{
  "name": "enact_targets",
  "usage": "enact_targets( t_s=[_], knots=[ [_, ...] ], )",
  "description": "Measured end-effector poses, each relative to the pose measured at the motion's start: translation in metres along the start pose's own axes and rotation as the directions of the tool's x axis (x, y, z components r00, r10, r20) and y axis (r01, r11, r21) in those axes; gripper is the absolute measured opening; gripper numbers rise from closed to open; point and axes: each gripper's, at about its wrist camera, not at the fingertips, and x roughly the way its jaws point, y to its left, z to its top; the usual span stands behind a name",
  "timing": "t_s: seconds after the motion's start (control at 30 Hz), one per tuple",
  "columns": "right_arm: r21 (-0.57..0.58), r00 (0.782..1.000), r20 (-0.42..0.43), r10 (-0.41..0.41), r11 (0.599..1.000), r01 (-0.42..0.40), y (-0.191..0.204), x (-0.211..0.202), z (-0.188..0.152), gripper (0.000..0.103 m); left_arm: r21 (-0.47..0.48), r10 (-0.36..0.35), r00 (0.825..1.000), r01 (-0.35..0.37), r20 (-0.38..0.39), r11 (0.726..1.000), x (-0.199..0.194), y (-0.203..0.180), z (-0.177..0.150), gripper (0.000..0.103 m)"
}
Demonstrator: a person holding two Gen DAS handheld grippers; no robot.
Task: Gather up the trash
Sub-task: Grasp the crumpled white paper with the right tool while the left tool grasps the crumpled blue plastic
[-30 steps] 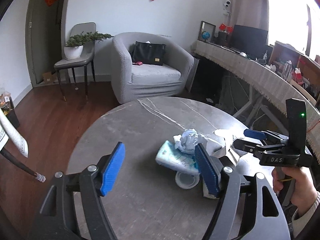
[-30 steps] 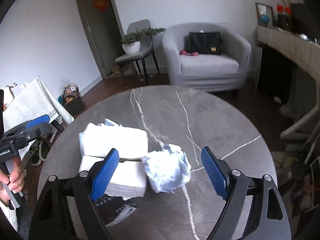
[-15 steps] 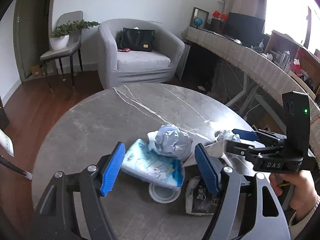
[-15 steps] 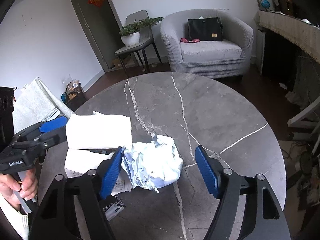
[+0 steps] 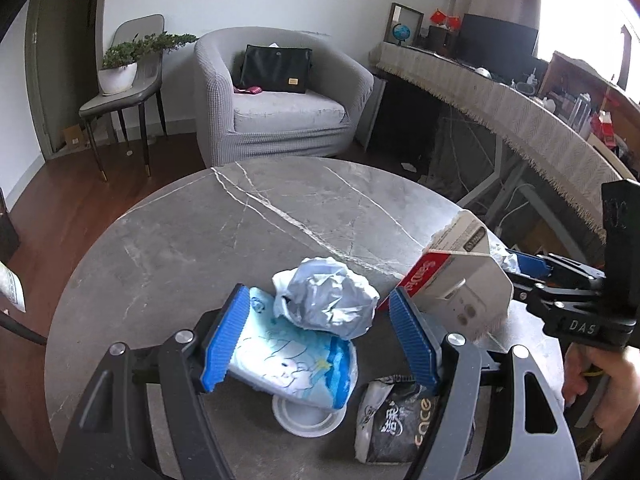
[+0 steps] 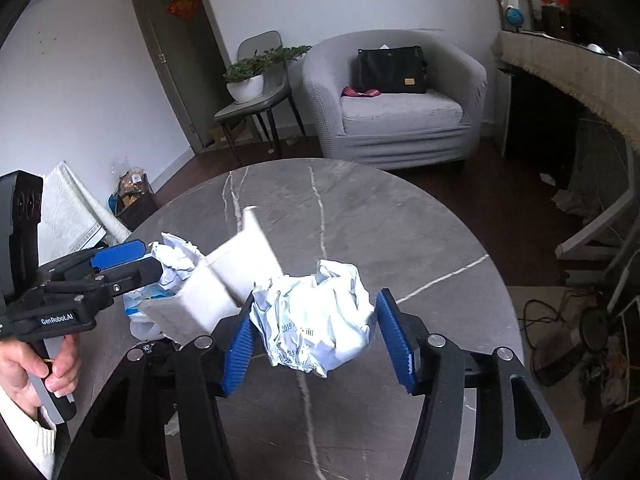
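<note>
On the round grey marble table (image 5: 200, 240), a crumpled paper ball (image 5: 326, 300) lies on a blue-and-white wipes pack (image 5: 292, 364). My left gripper (image 5: 320, 336) is open around that ball, its pads clear of it. A second crumpled paper ball (image 6: 316, 320) fills the gap of my right gripper (image 6: 316, 340). Its jaws are closing and both pads touch the paper. A white carton with a red side (image 5: 460, 280) leans tilted between the two grippers. It hides most of the right gripper (image 5: 520, 270) in the left wrist view.
A white lid (image 5: 308, 416) and a dark snack packet (image 5: 396, 420) lie at the near table edge. Each gripper is held by a hand (image 6: 24, 364). Beyond the table stand a grey armchair (image 5: 280, 92), a chair with a plant (image 5: 120, 80) and a long draped counter (image 5: 520, 112).
My left gripper moved forward and down over the pile, so the ball now sits between its fingers. The right jaws closed in on the other ball. The white carton tipped up.
</note>
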Motion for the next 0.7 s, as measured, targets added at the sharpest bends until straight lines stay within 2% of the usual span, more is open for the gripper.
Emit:
enact_targets(
  t_s=[0.1, 0.33, 0.53, 0.7],
  knots=[
    [0.009, 1.0, 0.008, -0.008, 1.0, 0.008, -0.005, -0.004, 0.0, 0.059, 0.005, 0.021, 1.0, -0.021, -0.014, 1.0, 0.008, -0.002, -0.001, 0.072],
    [0.012, 0.999, 0.04, -0.002, 1.0, 0.002, -0.009, -0.016, 0.001, 0.059, 0.006, 0.038, 0.999, -0.038, -0.015, 0.999, 0.013, -0.006, 0.0, 0.052],
    [0.017, 0.998, 0.056, 0.002, 1.0, -0.003, -0.005, -0.022, 0.003, 0.059, 0.001, 0.046, 0.999, -0.046, 0.011, 0.999, 0.006, -0.01, -0.003, 0.048],
    [0.025, 0.995, 0.104, 0.008, 1.0, -0.011, 0.006, -0.036, 0.005, 0.059, -0.008, 0.035, 0.997, -0.035, 0.072, 0.999, -0.018, -0.009, -0.005, 0.047]
  ],
)
